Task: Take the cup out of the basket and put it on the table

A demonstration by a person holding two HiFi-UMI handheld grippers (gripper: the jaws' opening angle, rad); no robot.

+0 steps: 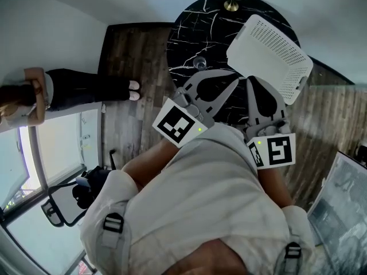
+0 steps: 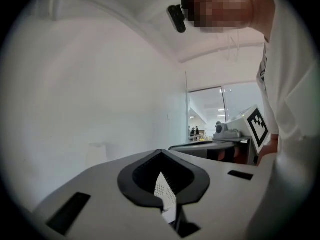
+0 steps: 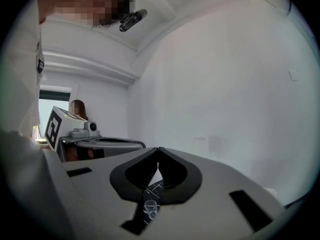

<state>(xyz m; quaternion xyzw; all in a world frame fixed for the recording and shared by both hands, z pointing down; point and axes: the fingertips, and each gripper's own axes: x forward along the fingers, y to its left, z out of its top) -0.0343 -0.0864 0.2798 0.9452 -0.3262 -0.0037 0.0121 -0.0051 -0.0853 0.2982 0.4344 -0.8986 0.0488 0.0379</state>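
So I'm standing over the round black marble table and looking pretty much straight down at it. The white basket with all the little holes is sitting over the right side of the table, and a sliver of its holey wall is showing through the slot behind my left fingers. I'm holding both grippers out over the near edge, side by side. The left gripper is pointing at the basket's near-left corner, and the right gripper is hanging just beside it. Both pairs of fingers are pressing together at the tips, with nothing pinched in either one. The small clear cup is standing upright on the marble, out of the basket, just left of it and apart from my fingers. A tiny brass-coloured knob is sitting at the table's far edge.
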